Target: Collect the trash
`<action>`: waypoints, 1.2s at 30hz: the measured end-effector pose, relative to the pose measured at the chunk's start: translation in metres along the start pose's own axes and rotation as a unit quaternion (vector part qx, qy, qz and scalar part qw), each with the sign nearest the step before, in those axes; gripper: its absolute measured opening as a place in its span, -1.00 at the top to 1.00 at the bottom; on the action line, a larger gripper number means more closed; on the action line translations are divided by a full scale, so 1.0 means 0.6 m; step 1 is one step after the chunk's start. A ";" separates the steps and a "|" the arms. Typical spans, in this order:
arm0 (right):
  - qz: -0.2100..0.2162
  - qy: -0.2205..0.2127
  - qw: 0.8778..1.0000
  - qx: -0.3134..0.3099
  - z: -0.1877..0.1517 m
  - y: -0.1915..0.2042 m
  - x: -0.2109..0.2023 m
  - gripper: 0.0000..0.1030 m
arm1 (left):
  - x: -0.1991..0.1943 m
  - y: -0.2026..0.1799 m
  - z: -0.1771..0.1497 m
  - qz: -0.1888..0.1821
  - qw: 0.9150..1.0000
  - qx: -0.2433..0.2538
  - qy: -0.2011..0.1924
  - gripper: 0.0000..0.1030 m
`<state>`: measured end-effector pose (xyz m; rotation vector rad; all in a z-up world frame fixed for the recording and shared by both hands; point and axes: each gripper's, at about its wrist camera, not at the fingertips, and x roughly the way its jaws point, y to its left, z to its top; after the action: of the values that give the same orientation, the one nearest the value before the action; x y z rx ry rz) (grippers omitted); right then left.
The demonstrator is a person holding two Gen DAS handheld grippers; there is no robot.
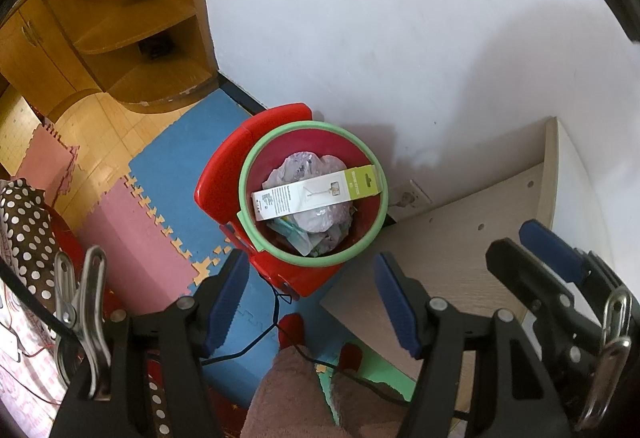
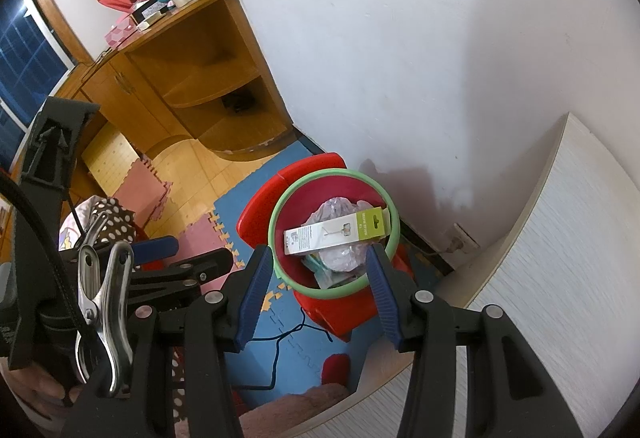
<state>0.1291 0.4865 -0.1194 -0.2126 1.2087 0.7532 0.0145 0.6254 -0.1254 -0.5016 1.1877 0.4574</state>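
- Red plastic bin (image 1: pixel 320 270) with a green rim ring (image 1: pixel 244 174) sits just below centre of the left wrist view, on blue foam floor mat (image 1: pixel 180 158), close to the white wall (image 1: pixel 400 18).
- Trash lies inside the bin: a long white-and-green carton (image 1: pixel 316 192) rests diagonally across the top of crumpled plastic bags (image 1: pixel 316 218) and paper scraps.
- Left hand-held gripper (image 1: pixel 308 302): jaws spread, nothing between the blue pads; it hangs above the near edge of the bin, pointing steeply down.
- Right hand-held gripper (image 2: pixel 316 294): jaws spread, nothing held; in its own view the pads frame the lower part of the bin rim.
- Step in hand, as judged: the bin appears loaded and both grippers are positioned over it. Either a further item must be fetched, or the bin itself is to be taken up.
- Next move calls for: lowering one gripper onto the green rim, or onto the carton, and closing squarely; the carton overhangs the bags and may tip if pinched at one end.
- Obstructions: a pale wood-grain board (image 1: pixel 460 230) lies just beside the bin at lower right; a dark cable (image 1: pixel 276 314) trails over the mat at the bin's base.
- Surroundings: a wooden corner shelf (image 1: pixel 132 18) at upper left; pink mat tiles (image 1: pixel 132 234) at left; a person's red-socked foot (image 1: pixel 290 330) at lower centre.
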 end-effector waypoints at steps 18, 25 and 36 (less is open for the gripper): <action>-0.001 0.000 1.000 0.003 0.004 -0.002 -0.001 0.03 | 0.005 0.000 -0.001 0.000 1.000 0.000 0.004 -0.32; -0.002 0.000 1.000 0.003 0.004 -0.003 0.000 0.03 | 0.007 0.000 0.001 0.000 1.000 0.001 0.005 -0.33; -0.009 -0.001 1.000 0.012 -0.001 0.002 0.001 0.03 | 0.011 0.002 -0.006 0.002 1.000 0.007 0.002 -0.32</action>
<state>0.1281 0.4870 -0.1197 -0.2026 1.2127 0.7215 0.0130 0.6249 -0.1328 -0.4880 1.1943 0.4515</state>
